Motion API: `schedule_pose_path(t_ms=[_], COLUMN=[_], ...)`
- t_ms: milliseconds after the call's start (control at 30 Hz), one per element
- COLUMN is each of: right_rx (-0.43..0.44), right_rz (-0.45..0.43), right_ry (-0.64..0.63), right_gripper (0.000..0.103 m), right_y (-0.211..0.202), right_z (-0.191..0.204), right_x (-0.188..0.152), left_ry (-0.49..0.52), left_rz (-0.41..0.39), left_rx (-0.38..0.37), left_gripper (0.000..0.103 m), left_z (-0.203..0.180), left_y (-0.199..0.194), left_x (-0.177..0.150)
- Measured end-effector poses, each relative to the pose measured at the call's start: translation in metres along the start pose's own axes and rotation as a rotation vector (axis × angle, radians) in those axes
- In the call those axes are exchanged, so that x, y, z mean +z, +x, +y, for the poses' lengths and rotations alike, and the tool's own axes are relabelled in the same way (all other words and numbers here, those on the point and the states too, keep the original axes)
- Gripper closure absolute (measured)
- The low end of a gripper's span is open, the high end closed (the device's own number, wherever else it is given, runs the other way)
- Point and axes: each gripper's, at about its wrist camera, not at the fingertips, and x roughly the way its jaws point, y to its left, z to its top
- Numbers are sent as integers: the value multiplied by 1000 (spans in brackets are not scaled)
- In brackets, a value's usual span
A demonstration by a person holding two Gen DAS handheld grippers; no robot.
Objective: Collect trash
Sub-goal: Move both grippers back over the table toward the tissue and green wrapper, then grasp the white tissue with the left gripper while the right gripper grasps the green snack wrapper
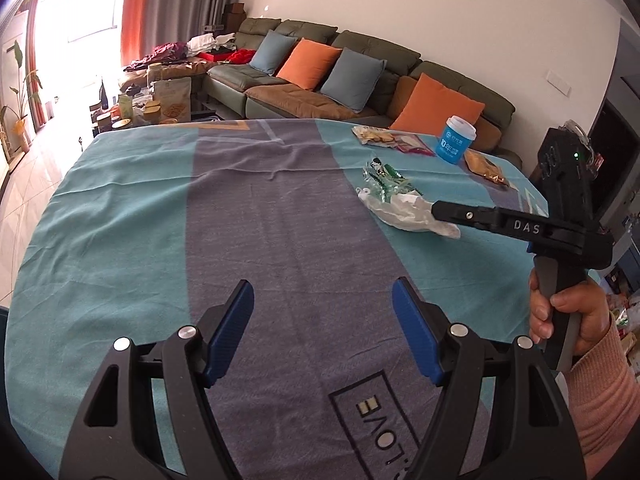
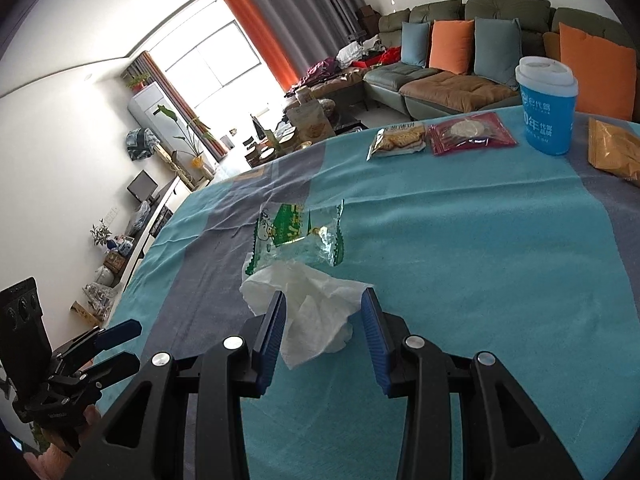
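From the left wrist cam, the left gripper [image 1: 323, 330] hangs over the teal and grey tablecloth [image 1: 160, 216] with its blue pads wide apart and nothing between them. Off to the right a hand [image 1: 568, 316] in a pink sleeve holds the right gripper [image 1: 440, 210], its tip right at the crumpled white tissue [image 1: 404, 216], which sits just beside a green and clear wrapper [image 1: 386, 182]. Further back there's a blue cup [image 1: 458, 138] and some snack packs. Over on the right wrist cam, the right gripper [image 2: 324, 306] has its fingers partly apart on either side of the tissue [image 2: 312, 304]; can't tell if the pads actually press on it. The wrapper [image 2: 300, 232] lies touching the tissue's far edge, and the left gripper [image 2: 124, 344] shows up bottom left.
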Motion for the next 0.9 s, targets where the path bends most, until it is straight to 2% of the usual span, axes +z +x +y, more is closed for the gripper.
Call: schedule_pose_path(t_ms=[67, 100, 133, 167, 267, 400, 500, 600, 667, 700, 900], right_rx=[17, 35, 53, 68, 118, 221, 249, 226, 203, 204, 164], right_rz=[16, 24, 29, 28, 34, 45, 72, 99, 92, 88, 35], right_ry=[-1, -4, -7, -11, -20, -32, -47, -84, -98, -97, -84], right_gripper=[70, 76, 89, 94, 97, 97, 96, 87, 73, 70, 67], right_y=[2, 3, 3, 1, -1, -5, -4, -2, -5, -6, -21], right_z=[1, 2, 3, 5, 11, 25, 36, 42, 44, 41, 27], right_x=[-4, -5, -6, -8, -12, -19, -24, -25, -25, -25, -17], left_ry=[0, -2, -3, -4, -6, -4, -12, -11, -7, -7, -2], left_rz=[7, 10, 14, 17, 23, 29, 35, 45, 50, 52, 66], left_rx=[-5, -6, -8, -11, -17, -32, -52, -63, -59, -60, -45], left_gripper=[32, 32, 32, 32, 32, 32, 32, 32, 32, 32, 32], left_z=[-2, -2, -2, -2, -2, -3, -2, -3, -5, -5, -9], left_y=[4, 6, 8, 9, 12, 15, 16, 19, 21, 22, 30], left_x=[1, 1, 1, 2, 2, 3, 3, 2, 2, 2, 3])
